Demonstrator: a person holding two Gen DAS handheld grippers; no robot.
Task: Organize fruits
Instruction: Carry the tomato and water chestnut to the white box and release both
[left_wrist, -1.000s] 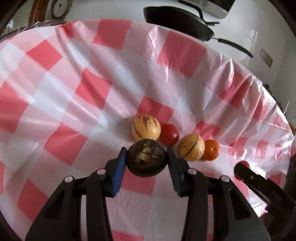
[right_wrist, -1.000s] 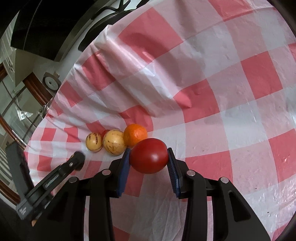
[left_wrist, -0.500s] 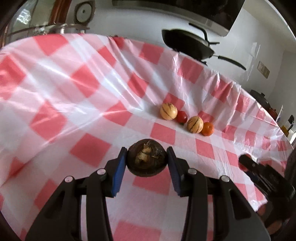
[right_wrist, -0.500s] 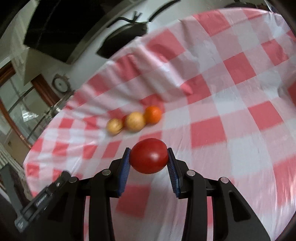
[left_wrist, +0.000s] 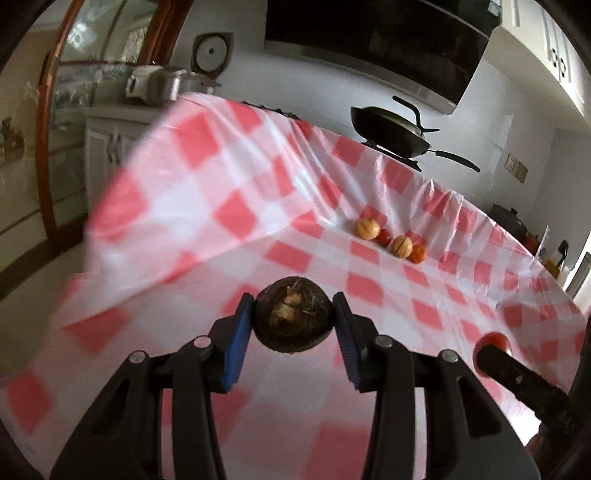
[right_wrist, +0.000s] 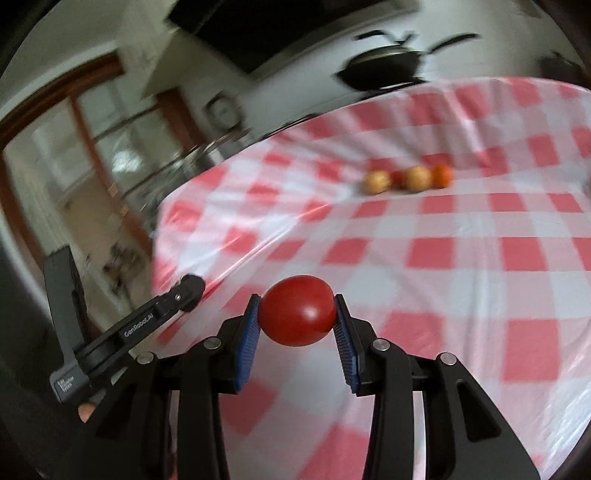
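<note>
Pinching a rough dark fruit (left_wrist: 293, 320), left gripper (left_wrist: 293, 323); right gripper (right_wrist: 297, 314) a glossy tomato (right_wrist: 297, 310).

The left gripper (left_wrist: 293, 319) is held above the table surface, and its two blue pads (left_wrist: 238, 341) press on both sides of a dark round fruit (left_wrist: 293, 319) that sits between the jaws near their tips. The right gripper (right_wrist: 297, 310) is also raised, and its blue pads (right_wrist: 247, 339) clamp a red tomato (right_wrist: 297, 310) in the same way, between the jaw tips. In the right wrist view the left gripper's body appears to the left of the jaws, with a fingertip (right_wrist: 85, 411) of the person below it.
</note>
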